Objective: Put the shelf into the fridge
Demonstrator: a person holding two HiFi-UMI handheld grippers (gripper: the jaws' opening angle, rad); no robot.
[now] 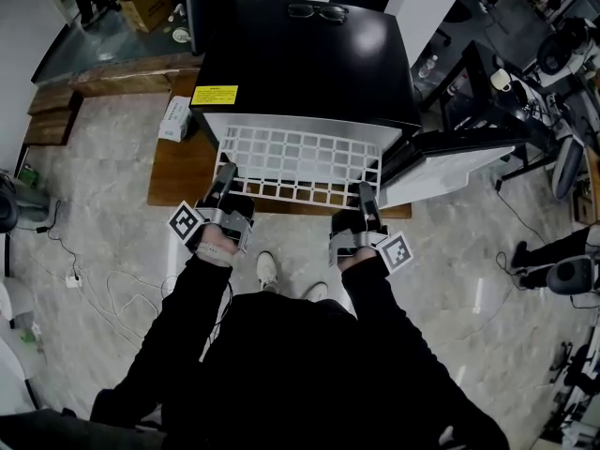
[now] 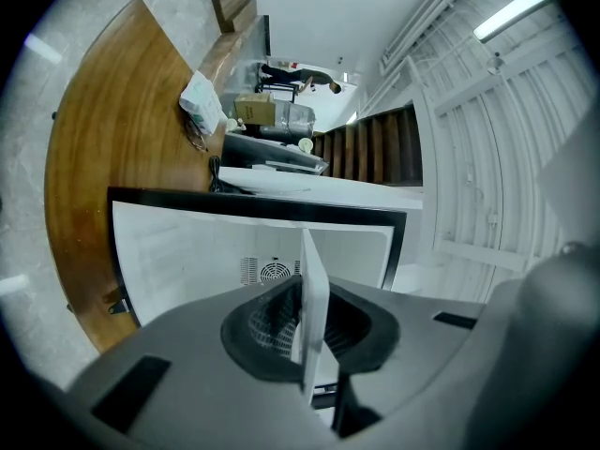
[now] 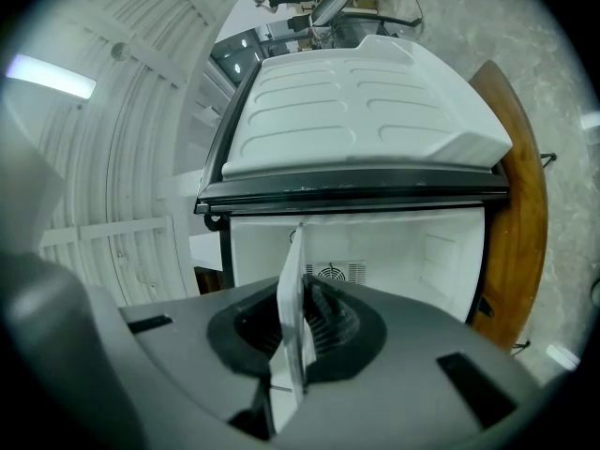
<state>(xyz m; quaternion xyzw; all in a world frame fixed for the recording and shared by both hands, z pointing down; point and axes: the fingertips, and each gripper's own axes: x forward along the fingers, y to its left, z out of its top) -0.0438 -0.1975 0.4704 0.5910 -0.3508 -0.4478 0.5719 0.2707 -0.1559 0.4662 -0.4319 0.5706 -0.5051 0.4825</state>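
A white lattice shelf (image 1: pixel 300 162) lies flat in front of the small black fridge (image 1: pixel 300 59), its far edge at the fridge opening. My left gripper (image 1: pixel 225 178) is shut on the shelf's near left corner. My right gripper (image 1: pixel 367 198) is shut on its near right corner. In the left gripper view the shelf's edge (image 2: pixel 311 317) stands pinched between the black pads, with the white fridge interior (image 2: pixel 253 251) behind. The right gripper view shows the same: the shelf edge (image 3: pixel 292 331) between the pads, the open fridge cavity (image 3: pixel 375 247) ahead.
The fridge door (image 1: pixel 450 162) hangs open to the right. The fridge stands on a low wooden platform (image 1: pixel 178 172). A white box (image 1: pixel 175 118) lies left of the fridge, glasses (image 1: pixel 317 10) on its top. A person's shoes (image 1: pixel 267 270) are on the marble floor; cables trail left.
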